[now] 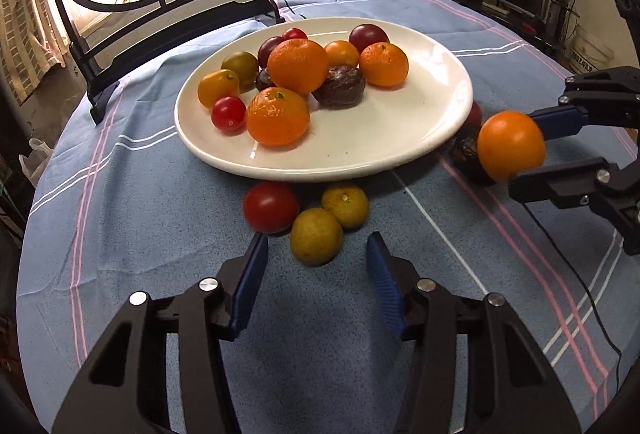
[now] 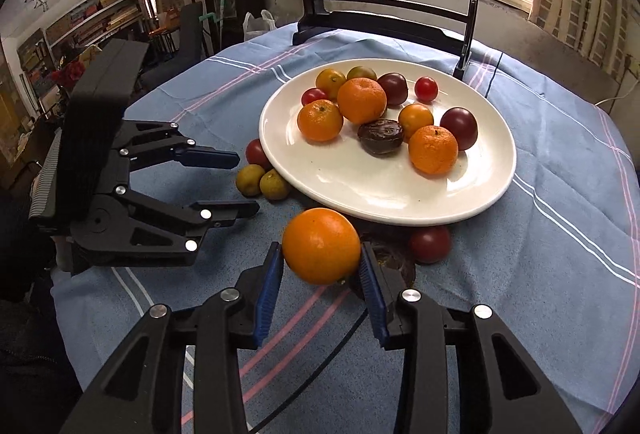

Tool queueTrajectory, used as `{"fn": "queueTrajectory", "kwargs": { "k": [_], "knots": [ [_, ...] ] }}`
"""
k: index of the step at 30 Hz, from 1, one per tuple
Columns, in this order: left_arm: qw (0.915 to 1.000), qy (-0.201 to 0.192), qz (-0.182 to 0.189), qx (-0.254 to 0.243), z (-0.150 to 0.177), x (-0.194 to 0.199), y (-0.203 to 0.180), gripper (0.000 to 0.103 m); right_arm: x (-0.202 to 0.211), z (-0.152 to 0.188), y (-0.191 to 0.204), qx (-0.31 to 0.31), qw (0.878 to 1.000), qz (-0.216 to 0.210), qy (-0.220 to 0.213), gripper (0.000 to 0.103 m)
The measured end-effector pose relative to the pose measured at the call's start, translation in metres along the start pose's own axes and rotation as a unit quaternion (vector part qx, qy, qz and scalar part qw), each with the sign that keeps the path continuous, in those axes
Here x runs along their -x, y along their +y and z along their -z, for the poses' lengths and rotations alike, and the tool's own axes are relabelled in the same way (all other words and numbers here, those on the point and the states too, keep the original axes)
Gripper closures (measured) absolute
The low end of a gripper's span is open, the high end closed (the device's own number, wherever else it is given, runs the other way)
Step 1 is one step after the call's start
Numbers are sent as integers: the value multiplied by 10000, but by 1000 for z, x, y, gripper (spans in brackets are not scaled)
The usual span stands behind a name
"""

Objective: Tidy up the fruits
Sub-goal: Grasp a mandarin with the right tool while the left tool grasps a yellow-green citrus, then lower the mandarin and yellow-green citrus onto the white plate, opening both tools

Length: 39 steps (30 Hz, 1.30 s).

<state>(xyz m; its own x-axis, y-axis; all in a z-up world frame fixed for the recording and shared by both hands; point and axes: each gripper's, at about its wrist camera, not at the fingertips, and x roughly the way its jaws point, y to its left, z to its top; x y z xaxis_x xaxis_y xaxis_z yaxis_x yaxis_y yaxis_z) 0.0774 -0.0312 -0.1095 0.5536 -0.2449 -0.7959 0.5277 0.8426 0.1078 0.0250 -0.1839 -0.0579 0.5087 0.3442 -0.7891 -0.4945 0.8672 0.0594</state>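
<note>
Between the right gripper's (image 2: 321, 258) closed jaws sits an orange (image 2: 321, 245), just short of the plate (image 2: 400, 194); the left gripper (image 1: 316, 254) gapes empty, a yellow-green citrus (image 1: 316, 241) just ahead

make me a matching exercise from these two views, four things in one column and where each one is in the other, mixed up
Things
1. smooth orange mandarin
2. wrinkled dark purple passion fruit
3. pair of small yellow-green citrus fruits
4. black two-finger left gripper with blue pads

Places or states
A. on the round white plate, among other fruit
B. open, low over the blue striped tablecloth
C. clamped in the right gripper, off the plate
D. on the cloth, beside a red tomato, just outside the plate's rim

Pairs: 1-C, 2-A, 3-D, 4-B
</note>
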Motion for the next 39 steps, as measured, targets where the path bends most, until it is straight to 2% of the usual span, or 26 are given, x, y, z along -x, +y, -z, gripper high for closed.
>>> {"fn": "queueTrajectory", "kwargs": {
  "k": [6, 7, 8, 12, 16, 18, 22, 25, 28, 30, 39],
  "knots": [
    [10000, 15, 40, -1, -3, -4, 5, 55, -5, 2, -2, -39, 10000, -40, 47, 64],
    [10000, 10, 50, -43, -2, -3, 4, 63, -5, 2, -3, -52, 10000, -59, 52, 64],
    [9999, 20, 52, -89, 0, -3, 3, 77, -4, 3, -3, -49, 10000, -54, 48, 64],
    [9998, 2, 196, -27, 4, 3, 4, 77, 2, 6, 0, -62, 10000, -31, 16, 64],
    [9993, -298, 225, 14, 5, 30, 1, 77, 14, 9, 3, -45, 9999, 23, -95, 64],
    [9985, -523, 129, 46, 2, 47, 1, 77, 23, 8, 5, -43, 9997, 76, -231, 64],
    [9947, -978, -285, 167, -14, 76, 2, 77, 44, 0, 5, -97, 9982, 150, -580, 64],
    [9910, -1185, -518, 359, -28, 87, 1, 77, 59, -8, 4, -135, 9962, 185, -843, 64],
    [9875, -1337, -695, 457, -42, 92, -4, 77, 69, -16, 1, -170, 9940, 252, -1055, 64],
    [9872, -1370, -660, 489, -51, 91, -7, 77, 73, -20, -2, -202, 9929, 270, -1138, 64],
    [9875, -1322, -662, 542, -73, 69, -16, 77, 66, -27, -15, -273, 9926, 284, -1152, 64]
  ]
}}
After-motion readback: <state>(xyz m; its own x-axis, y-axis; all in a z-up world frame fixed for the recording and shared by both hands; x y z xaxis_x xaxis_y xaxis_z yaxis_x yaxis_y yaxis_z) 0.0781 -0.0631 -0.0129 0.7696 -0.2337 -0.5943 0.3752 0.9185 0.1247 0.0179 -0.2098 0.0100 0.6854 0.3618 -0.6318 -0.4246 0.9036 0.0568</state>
